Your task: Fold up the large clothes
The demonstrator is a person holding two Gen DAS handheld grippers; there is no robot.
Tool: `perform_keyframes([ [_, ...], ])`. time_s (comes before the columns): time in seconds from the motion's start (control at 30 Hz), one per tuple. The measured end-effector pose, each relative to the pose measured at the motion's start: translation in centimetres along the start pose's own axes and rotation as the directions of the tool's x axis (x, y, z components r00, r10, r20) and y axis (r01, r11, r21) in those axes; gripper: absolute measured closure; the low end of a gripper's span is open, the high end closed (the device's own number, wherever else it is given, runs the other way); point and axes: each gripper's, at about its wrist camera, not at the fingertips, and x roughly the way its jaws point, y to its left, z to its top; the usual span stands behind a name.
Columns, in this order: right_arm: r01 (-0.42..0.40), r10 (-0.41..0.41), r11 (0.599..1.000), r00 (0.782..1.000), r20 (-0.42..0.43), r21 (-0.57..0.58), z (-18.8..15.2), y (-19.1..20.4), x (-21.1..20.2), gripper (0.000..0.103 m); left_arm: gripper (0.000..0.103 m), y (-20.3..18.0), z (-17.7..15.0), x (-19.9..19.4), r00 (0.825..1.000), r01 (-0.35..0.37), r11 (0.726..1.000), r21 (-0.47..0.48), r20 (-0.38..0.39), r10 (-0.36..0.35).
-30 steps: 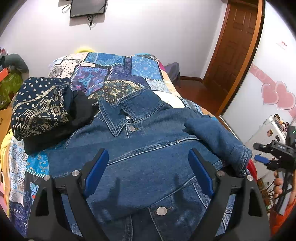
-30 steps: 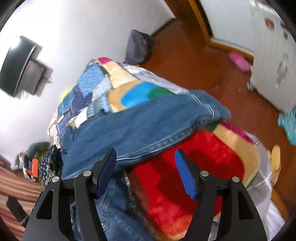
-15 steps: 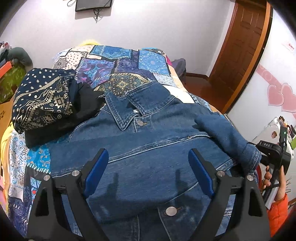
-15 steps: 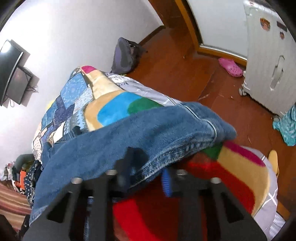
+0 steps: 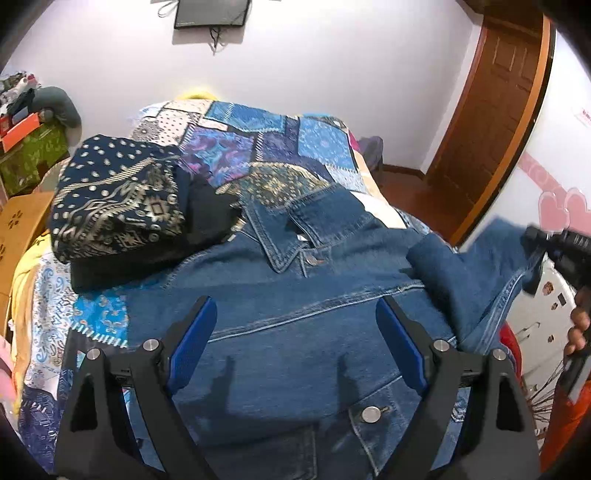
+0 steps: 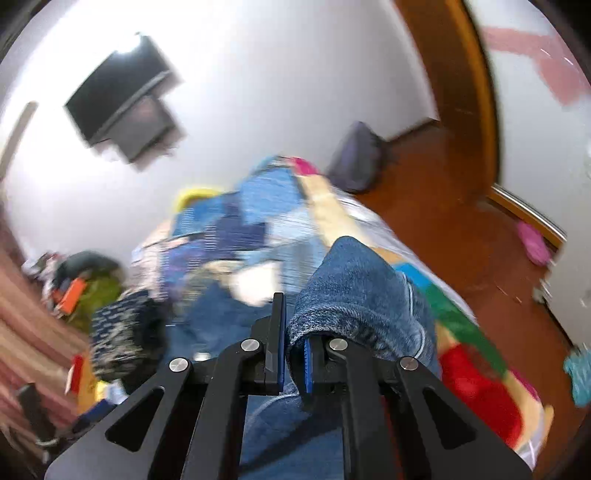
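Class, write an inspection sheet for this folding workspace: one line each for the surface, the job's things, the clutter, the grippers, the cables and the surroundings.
Surface: bed with patchwork quilt.
Job's things: denim jacket lies front up, collar toward the wall; its sleeve is lifted off the bed.
Clutter: folded patterned cloth on dark garments beside the collar.
Grippers: left gripper open, hovering above the jacket; right gripper shut on the sleeve.
Cables: cords hang under the wall screen.
Surroundings: wooden door, wood floor, dark bag by the wall.
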Motion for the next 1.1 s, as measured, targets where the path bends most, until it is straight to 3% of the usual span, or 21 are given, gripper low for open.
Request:
perform_keyframes([
  [0.2,-0.167,0.166,0.973,0.986,-0.019,-0.158,-0.1,9.6,0.5,0.096,0.015,2.6,-0.3,-2.7,0.998,-0.031,0.999,-0.018,0.052,0.032],
  [0.37,-0.313,0.282,0.919,0.947,-0.156,-0.238,-3.2,16.4,3.5,0.096,0.012,6.5,-1.2,-4.9,0.995,-0.06,0.995,-0.082,0.07,0.066],
  [0.43,-0.363,0.302,0.9,0.919,-0.255,-0.243,-5.9,18.6,5.7,0.096,0.012,8.0,-1.7,-5.4,0.994,-0.083,0.991,-0.106,0.067,0.09],
  [0.53,-0.379,0.267,0.885,0.889,-0.372,-0.27,-9.8,20.3,8.8,0.096,0.012,10.8,-2.8,-6.1,0.991,-0.112,0.981,-0.16,0.048,0.121],
  [0.67,-0.346,0.127,0.867,0.85,-0.512,-0.359,-16.2,21.6,13.0,0.093,0.012,13.3,-4.3,-6.2,0.989,-0.143,0.964,-0.225,0.015,0.15],
  [0.83,-0.357,0.046,0.847,0.788,-0.614,-0.393,-19.4,21.8,14.6,0.093,0.012,14.8,-6.1,-5.2,0.987,-0.162,0.95,-0.267,-0.042,0.156],
  [0.93,-0.383,0.027,0.825,0.76,-0.649,-0.414,-19.6,21.6,13.7,0.082,0.012,15.0,-6.6,-4.4,0.989,-0.148,0.946,-0.289,-0.072,0.132],
  [1.0,-0.396,0.039,0.819,0.76,-0.649,-0.415,-19.1,21.3,12.7,0.072,0.012,14.7,-6.7,-4.0,0.99,-0.132,0.946,-0.297,-0.081,0.113],
  [1.1,-0.358,0.064,0.817,0.835,-0.547,-0.452,-16.9,20.5,10.0,0.059,0.012,14.3,-6.6,-3.6,0.992,-0.114,0.946,-0.303,-0.09,0.09],
])
